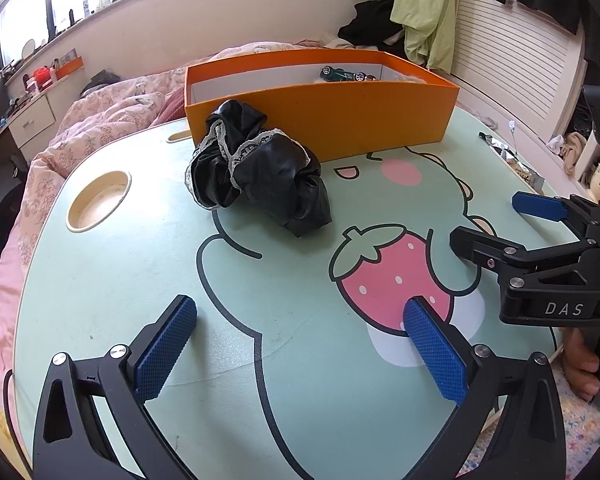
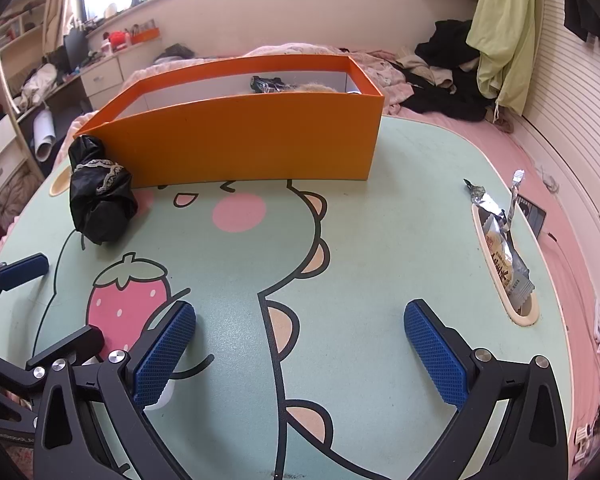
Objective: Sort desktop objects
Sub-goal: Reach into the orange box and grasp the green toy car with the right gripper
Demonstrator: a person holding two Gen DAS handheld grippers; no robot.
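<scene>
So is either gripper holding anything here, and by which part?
Nothing is held. The left gripper and right gripper are both open above the table; the black cloth lies ungrasped.

"DAS" on the right gripper [image 1: 490, 216]; snack wrapper [image 2: 504, 256] print seems illegible.

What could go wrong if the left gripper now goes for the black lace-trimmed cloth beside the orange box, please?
The black cloth is a loose, slippery-looking bundle, so the open left gripper may pinch only a fold and trail the rest. It lies against the orange box, which a push could shift. The right gripper hovers close by.
</scene>
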